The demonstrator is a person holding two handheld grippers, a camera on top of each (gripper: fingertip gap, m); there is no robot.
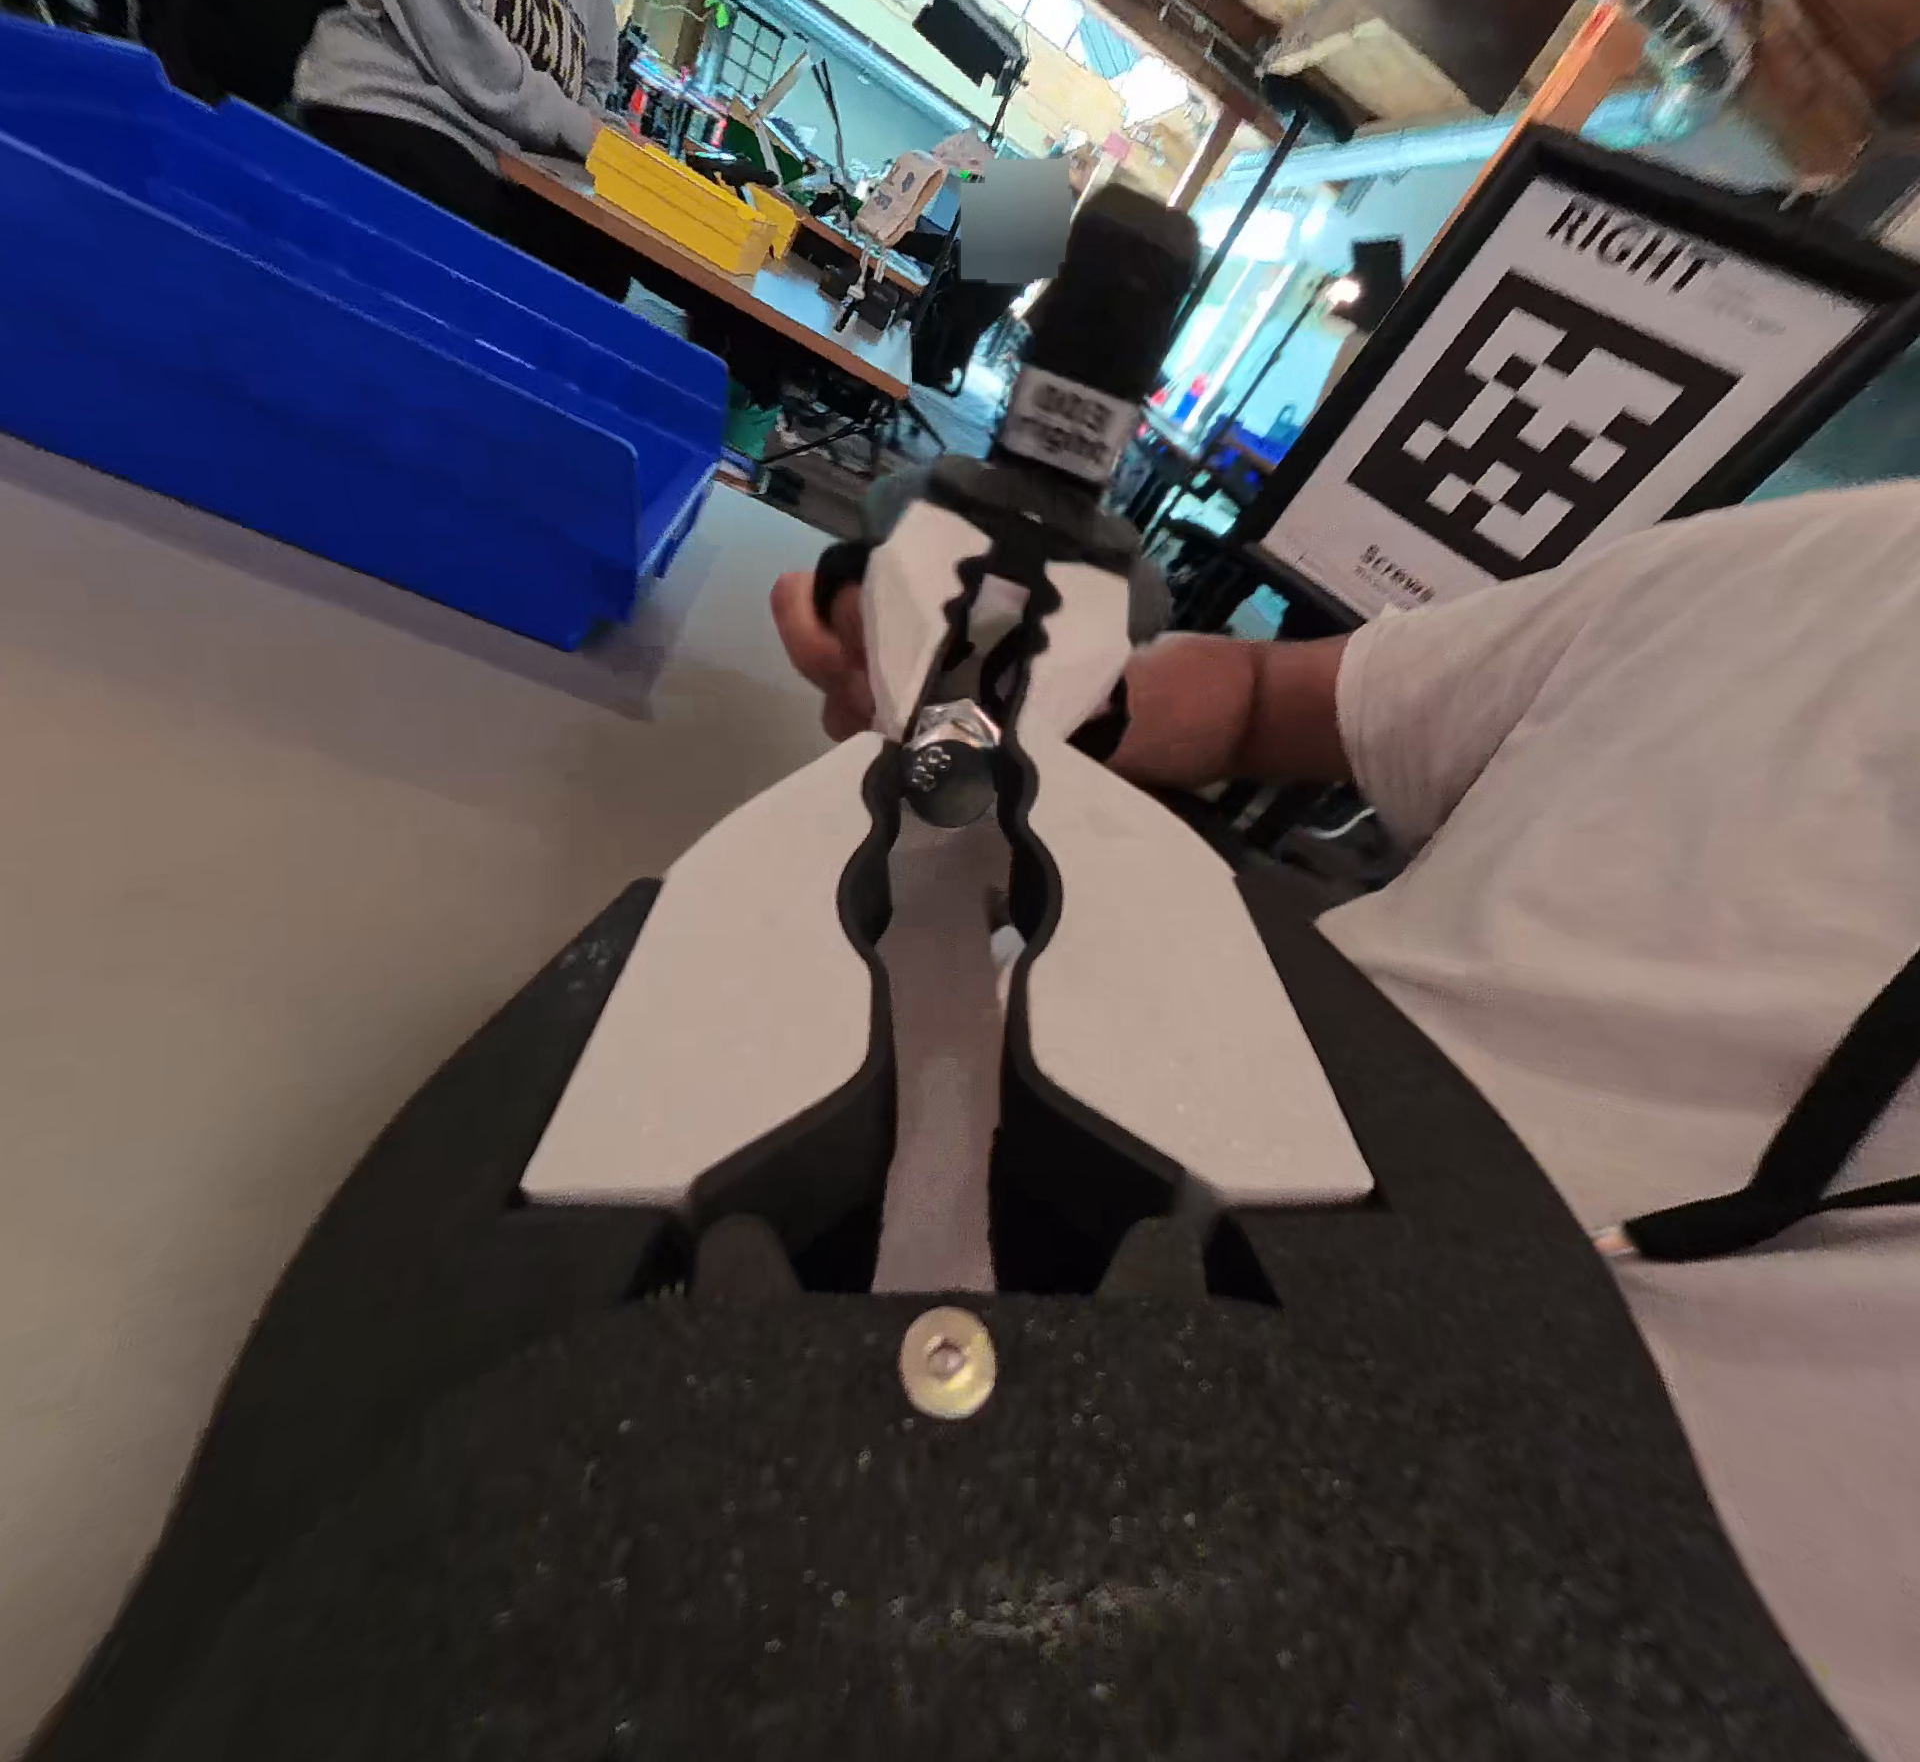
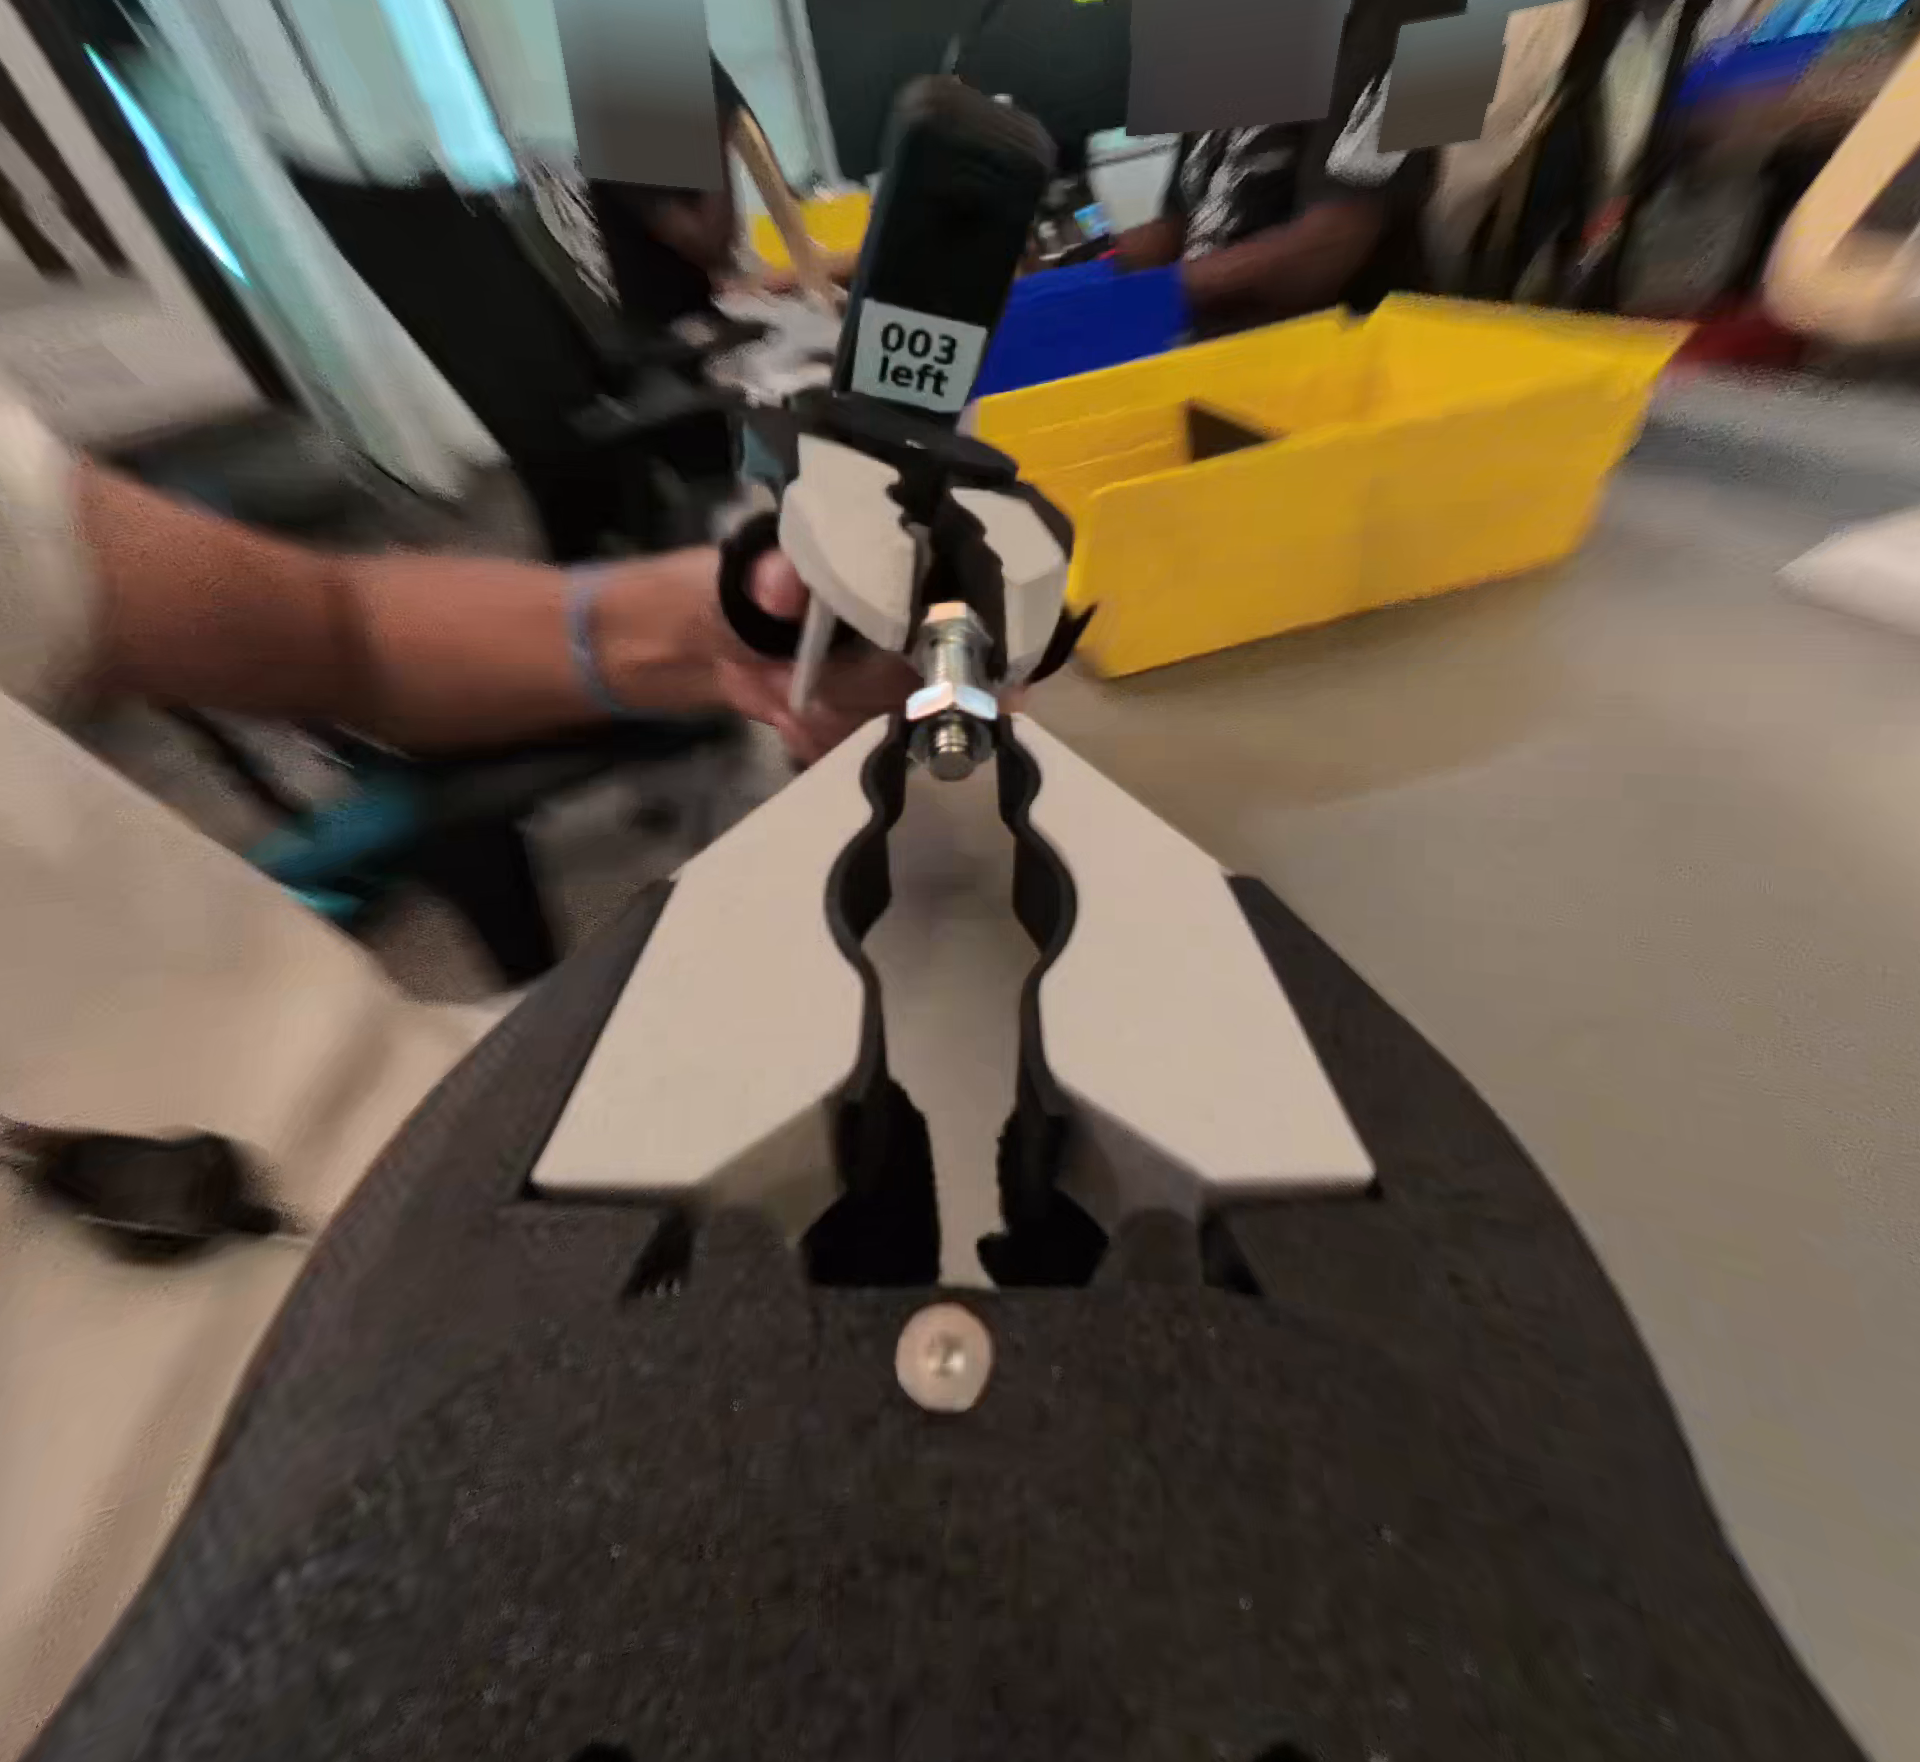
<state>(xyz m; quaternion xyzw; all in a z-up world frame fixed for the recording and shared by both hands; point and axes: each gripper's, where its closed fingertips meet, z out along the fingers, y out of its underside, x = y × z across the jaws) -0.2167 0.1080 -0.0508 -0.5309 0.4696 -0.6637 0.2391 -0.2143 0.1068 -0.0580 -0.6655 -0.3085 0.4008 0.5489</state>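
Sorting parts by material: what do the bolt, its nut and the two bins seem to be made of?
Bolt: looks like plated steel, with a bright silvery head and a threaded shank. Nut: the same shiny silver metal, with glinting hex faces. Blue bin and yellow bin: probably moulded plastic, going by the uniform saturated colour, smooth semi-gloss walls and ribbed rims.

L claw (image 1: 948, 762) & R claw (image 2: 951, 725) tip-to-tip, both clamped on bolt (image 1: 945, 782).

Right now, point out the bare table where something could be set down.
Bare table lies beside the blue bin; more in front of the yellow bin. Crowded at centre, where left gripper and right gripper meet on the bolt.
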